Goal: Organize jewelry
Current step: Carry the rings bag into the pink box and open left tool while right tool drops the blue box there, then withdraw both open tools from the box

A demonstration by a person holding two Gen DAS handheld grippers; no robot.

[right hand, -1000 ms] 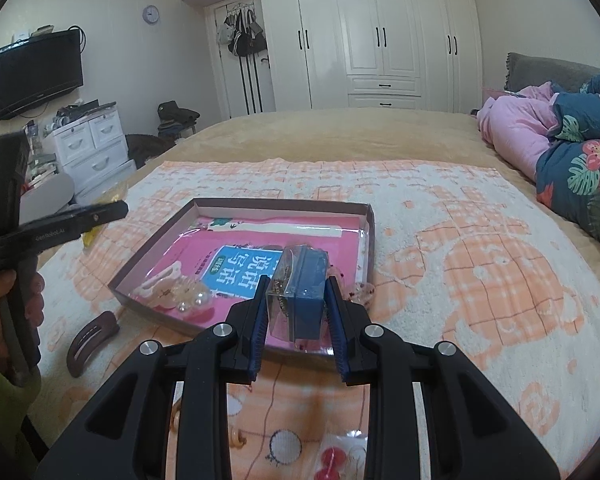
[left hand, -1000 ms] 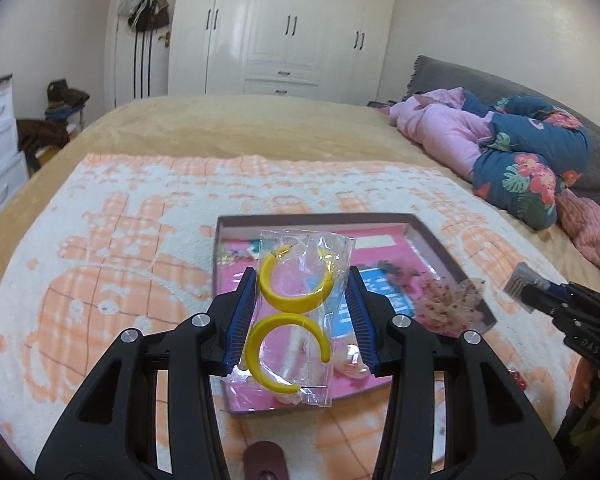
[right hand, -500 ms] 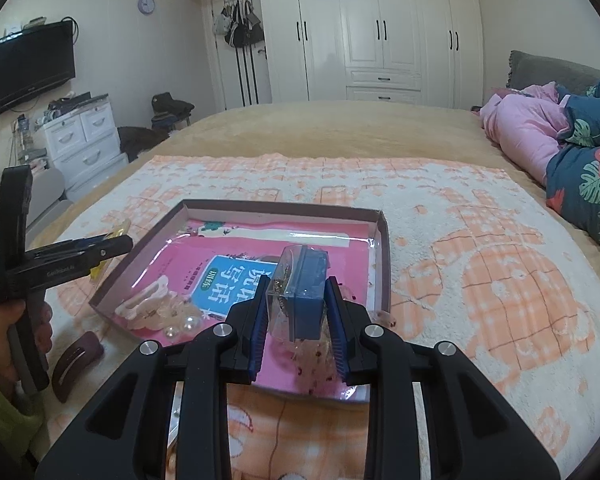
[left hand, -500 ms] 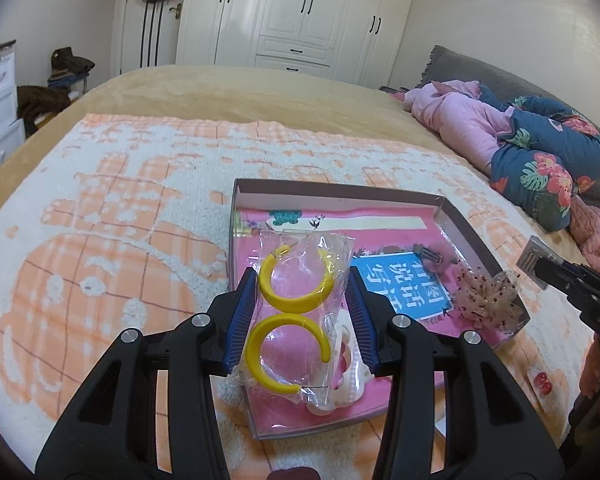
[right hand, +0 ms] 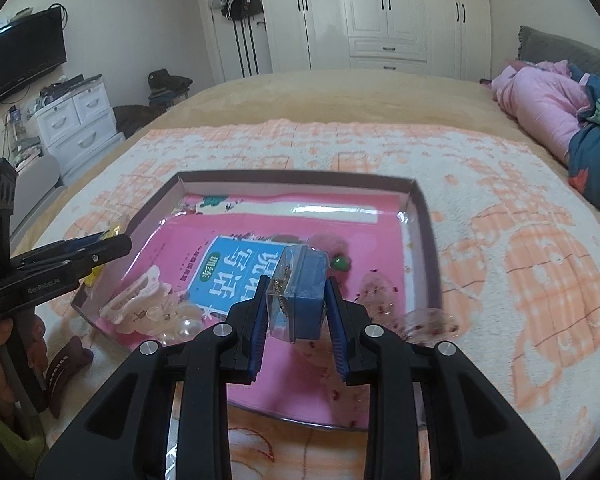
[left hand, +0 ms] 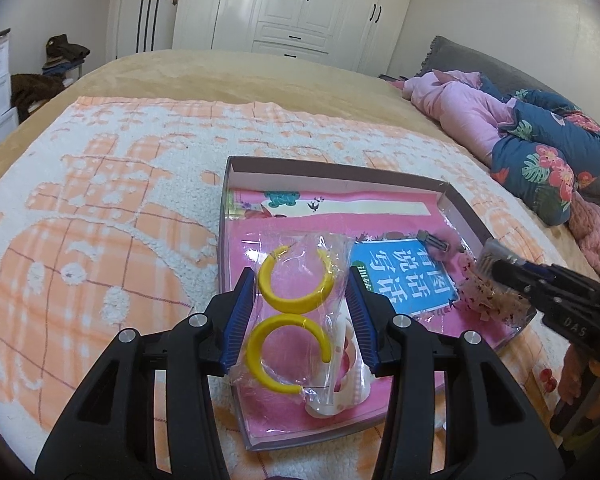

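A shallow cardboard box (left hand: pixel 340 172) with a pink lining lies on the bed; it also shows in the right wrist view (right hand: pixel 424 216). My left gripper (left hand: pixel 302 320) is shut on a clear bag with two yellow hoop earrings (left hand: pixel 292 316), held above the box's near left part. My right gripper (right hand: pixel 298 308) is shut on a small clear box with a blue insert (right hand: pixel 300 292), held over the box's near middle. A white hair claw (right hand: pixel 140 296) and pearl-like pieces (right hand: pixel 184 326) lie in the box. A speckled clear bag (left hand: pixel 488 296) lies at its right side.
An orange and white blanket (left hand: pixel 100 220) covers the bed. A brown hair clip (right hand: pixel 66 364) lies on it outside the box, near the left gripper's handle. Pink and floral bedding (left hand: pixel 520 136) is piled at the right. White wardrobes (right hand: pixel 380 12) and a drawer unit (right hand: pixel 76 120) stand behind.
Both grippers have moved forward and lower over the box, each still holding its item. The box looks larger and closer in both views.
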